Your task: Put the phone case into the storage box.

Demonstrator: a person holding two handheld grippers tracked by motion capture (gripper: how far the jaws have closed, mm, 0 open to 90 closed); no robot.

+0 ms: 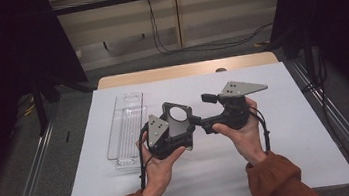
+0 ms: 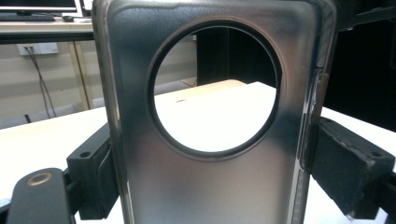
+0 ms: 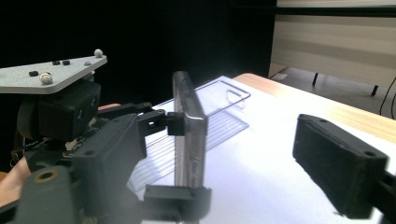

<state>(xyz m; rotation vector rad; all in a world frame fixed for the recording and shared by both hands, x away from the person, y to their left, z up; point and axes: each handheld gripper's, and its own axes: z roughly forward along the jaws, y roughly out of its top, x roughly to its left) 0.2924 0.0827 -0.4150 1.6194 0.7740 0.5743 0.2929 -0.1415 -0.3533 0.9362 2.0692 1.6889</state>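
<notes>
The phone case (image 1: 179,119), dark and translucent with a big round camera hole, stands upright above the middle of the white sheet (image 1: 287,129), lifted off it. The left gripper (image 1: 183,136) pinches it by its two long edges: in the left gripper view the case (image 2: 205,177) rises straight from the bottom of the frame, one black pad (image 2: 343,175) pressing its edge at three o'clock and the other pad pressing at nine o'clock. Through the hole the white sheet and the pale wooden table edge (image 2: 219,85) show.

The right gripper (image 1: 208,112), at three o'clock from the case in the high view, has its jaws spread, one ahead of the case's side edge and one near it. In the right gripper view the case (image 3: 189,140) appears edge-on at the centre, near that view's left jaw, while the right pad (image 3: 341,165) stands well apart at four o'clock; I cannot tell whether the left jaw touches the case. The pads do not clamp it.

At nine o'clock from the case in the high view, a clear plastic tray (image 1: 127,129) lies flat on the sheet, long side running away from the person. Its ribbed floor holds nothing that I can see. The right gripper view shows that tray (image 3: 224,112) behind the case, likewise bare inside.

Both hands come from rust-orange sleeves (image 1: 279,181) at six o'clock.
</notes>
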